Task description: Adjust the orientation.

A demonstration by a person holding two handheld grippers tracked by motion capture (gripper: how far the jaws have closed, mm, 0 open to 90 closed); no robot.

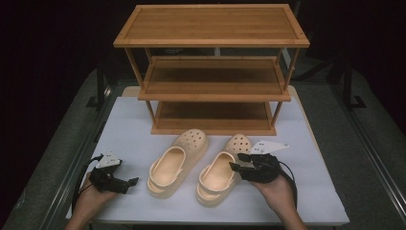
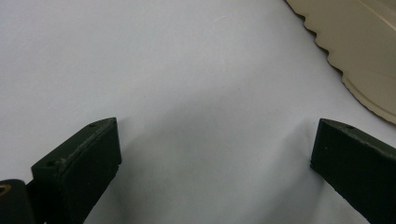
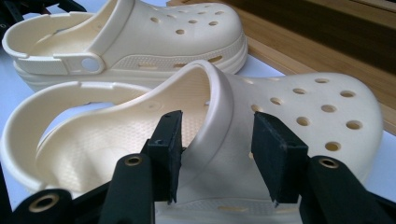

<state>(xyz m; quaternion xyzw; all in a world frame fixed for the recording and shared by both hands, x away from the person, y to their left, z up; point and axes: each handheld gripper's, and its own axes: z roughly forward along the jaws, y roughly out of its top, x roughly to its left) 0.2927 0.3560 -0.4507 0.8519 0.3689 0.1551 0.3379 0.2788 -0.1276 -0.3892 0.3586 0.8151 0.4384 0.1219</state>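
High view: two cream foam clogs lie side by side on a white table point(image 1: 143, 124) in front of a three-tier wooden shoe rack point(image 1: 213, 72), toes toward the rack and heels toward the person, each long axis running slightly aslant from near left to far right. No brand, label or writing can be read on either shoe or on the rack. The right gripper point(image 1: 238, 162) sits at the right clog point(image 1: 222, 167), at the edge of the foot opening; in the right gripper view its two black jaws straddle the rim of the upper point(image 3: 219, 140), one inside the shoe and one outside over the perforated toe cap, the inner pad at or near the rim and the outer with a gap showing, so the claw is loosened around the clog rather than clenched on it. The left clog point(image 1: 174, 160) lies just beside it, untouched. The left gripper point(image 1: 128, 183) rests near the table's front left corner, jaws spread wide over bare white tabletop with nothing between them.
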